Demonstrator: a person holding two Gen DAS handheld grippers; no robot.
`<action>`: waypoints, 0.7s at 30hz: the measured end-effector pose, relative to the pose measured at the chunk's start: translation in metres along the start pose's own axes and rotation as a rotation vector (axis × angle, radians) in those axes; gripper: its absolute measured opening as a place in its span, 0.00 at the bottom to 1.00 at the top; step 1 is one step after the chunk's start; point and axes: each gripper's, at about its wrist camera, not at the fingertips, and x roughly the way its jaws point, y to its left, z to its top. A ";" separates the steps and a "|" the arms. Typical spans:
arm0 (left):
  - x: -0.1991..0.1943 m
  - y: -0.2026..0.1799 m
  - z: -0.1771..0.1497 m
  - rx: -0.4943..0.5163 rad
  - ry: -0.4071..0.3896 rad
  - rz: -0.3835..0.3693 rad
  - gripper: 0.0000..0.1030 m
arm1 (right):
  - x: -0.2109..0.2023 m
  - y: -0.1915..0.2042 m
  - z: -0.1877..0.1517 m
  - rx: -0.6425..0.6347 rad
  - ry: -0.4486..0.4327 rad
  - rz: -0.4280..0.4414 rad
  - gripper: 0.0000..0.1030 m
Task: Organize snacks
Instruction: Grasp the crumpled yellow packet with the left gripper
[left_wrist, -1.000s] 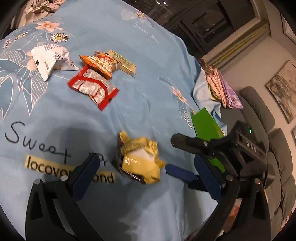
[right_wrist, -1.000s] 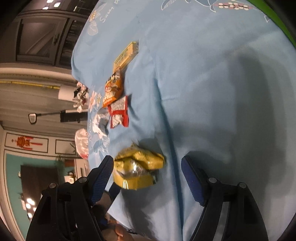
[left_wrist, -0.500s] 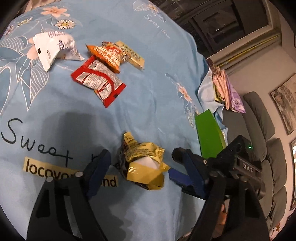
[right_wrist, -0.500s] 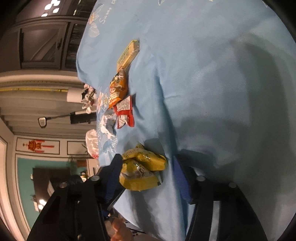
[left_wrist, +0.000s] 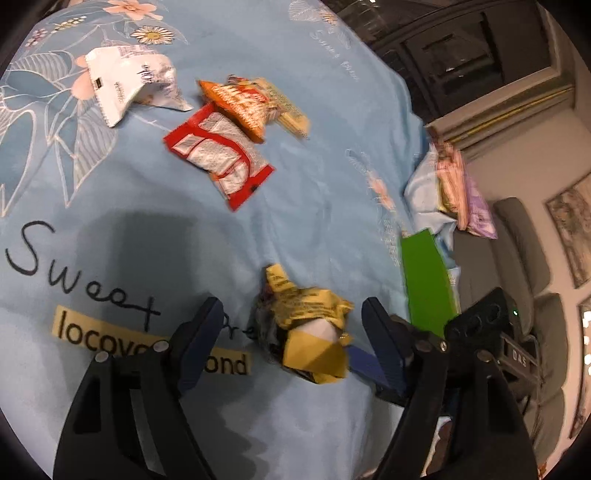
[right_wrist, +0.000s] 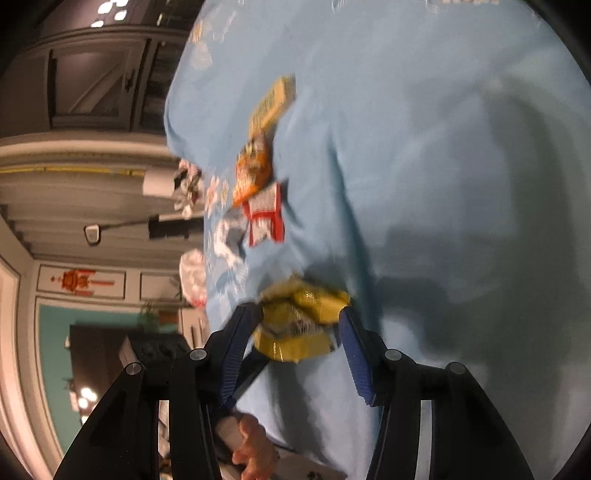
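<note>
A crumpled yellow snack packet (left_wrist: 306, 325) (right_wrist: 299, 321) lies on the light blue flowered cloth (left_wrist: 332, 184) near its edge. My left gripper (left_wrist: 290, 312) straddles the packet and its jaws are closing, with a gap still showing on the left side. My right gripper (right_wrist: 295, 313) comes at the packet from the other side, and both blue pads press against its ends. One of the right gripper's blue fingers (left_wrist: 364, 363) shows beside the packet in the left wrist view.
Farther back lie a red packet (left_wrist: 218, 158), an orange packet (left_wrist: 240, 103), a yellow bar (left_wrist: 291, 114) and a white packet (left_wrist: 125, 81). A green box (left_wrist: 424, 280) and a pile of packets (left_wrist: 454, 192) sit at the cloth's right edge, by a grey sofa (left_wrist: 517, 236).
Both grippers have narrowed around the yellow packet. The right gripper's pads, wide apart a second ago, now touch it. The left gripper's jaws have come in from fully wide.
</note>
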 end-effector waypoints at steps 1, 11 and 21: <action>0.000 0.001 0.001 0.002 -0.004 0.001 0.74 | 0.002 -0.003 0.001 0.015 -0.004 0.005 0.51; 0.002 -0.007 -0.004 0.055 -0.001 0.000 0.66 | 0.007 -0.019 0.012 0.090 -0.029 0.025 0.47; 0.007 -0.006 -0.007 0.088 0.045 -0.012 0.48 | 0.014 -0.018 0.013 0.039 -0.009 0.003 0.26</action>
